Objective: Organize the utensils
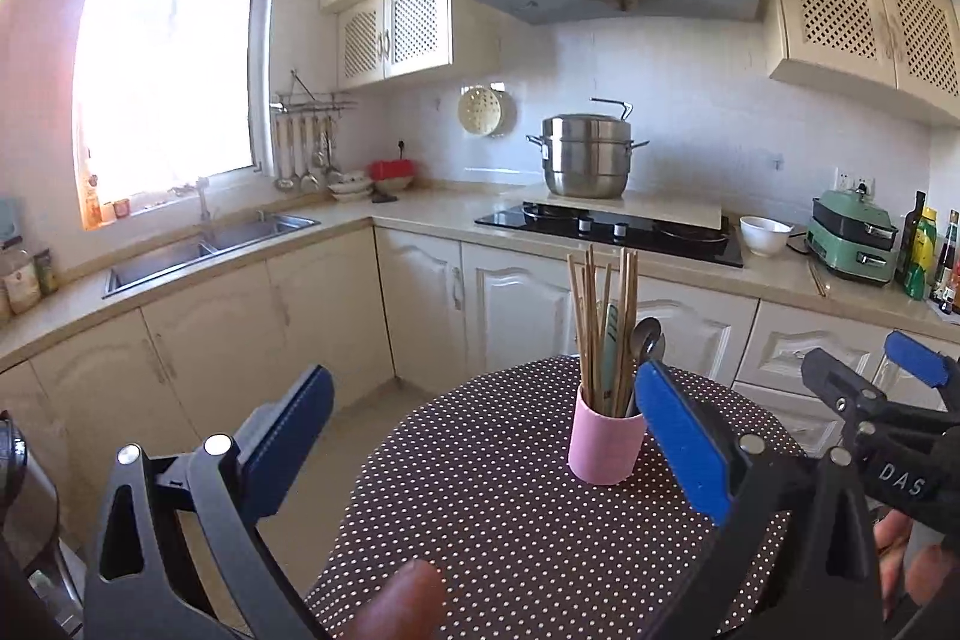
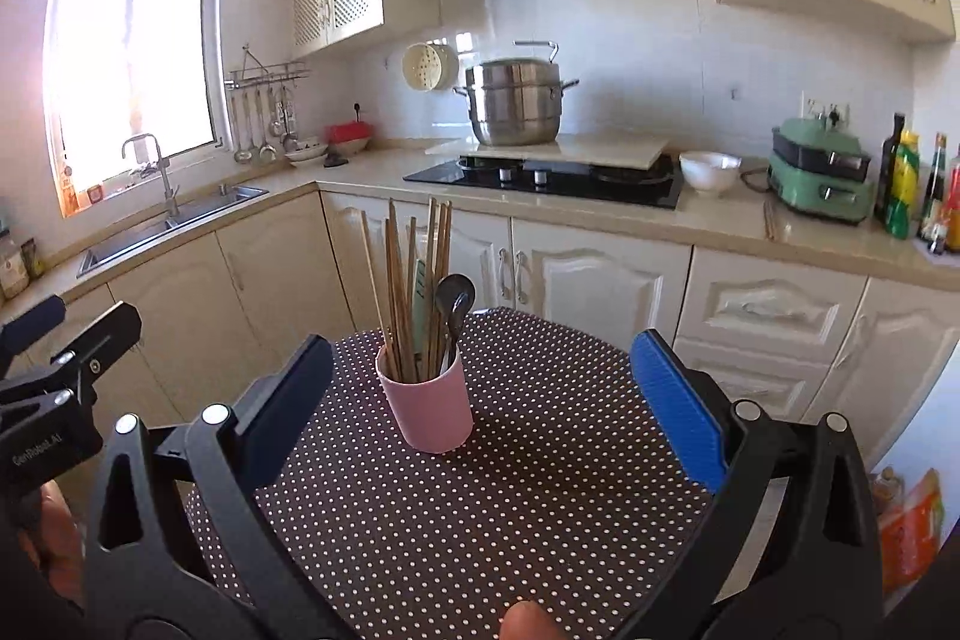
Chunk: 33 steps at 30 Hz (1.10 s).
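Observation:
A pink cup stands upright on a round table with a brown polka-dot cloth. It holds several wooden chopsticks, a dark metal spoon and a pale green utensil. My left gripper is open and empty, just short of the cup, with its right pad beside the cup. My right gripper is also open and empty, the cup between its pads but farther off. Each gripper shows at the edge of the other's view.
An L-shaped kitchen counter runs behind the table with a sink, a black hob, a steel steamer pot, a white bowl, a green appliance and bottles. A loose pair of chopsticks lies on the counter.

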{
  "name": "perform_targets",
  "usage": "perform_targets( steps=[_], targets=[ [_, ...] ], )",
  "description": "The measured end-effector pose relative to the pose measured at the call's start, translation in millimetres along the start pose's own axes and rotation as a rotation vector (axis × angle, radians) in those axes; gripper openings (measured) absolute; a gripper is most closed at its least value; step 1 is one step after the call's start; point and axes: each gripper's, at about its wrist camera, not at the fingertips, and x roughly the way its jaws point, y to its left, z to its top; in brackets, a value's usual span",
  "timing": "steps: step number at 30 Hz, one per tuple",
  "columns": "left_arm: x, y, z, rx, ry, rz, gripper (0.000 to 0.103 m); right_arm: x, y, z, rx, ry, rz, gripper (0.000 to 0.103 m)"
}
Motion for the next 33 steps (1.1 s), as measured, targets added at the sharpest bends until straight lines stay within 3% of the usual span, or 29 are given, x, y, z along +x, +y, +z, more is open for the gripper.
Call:
perform_targets(
  steps=[15, 33],
  targets=[
    [-49.9, 8.6, 7.4, -0.025, -0.062, 0.007, 0.099, -37.0, 17.3, 2.3, -0.034, -0.053, -0.023, 0.098],
    [-55.3, 4.4, 8.4, -0.037, -0.07, 0.003, 0.099, -47.6, 18.7, 4.8, -0.035, -0.071, -0.033, 0.098]
  ],
)
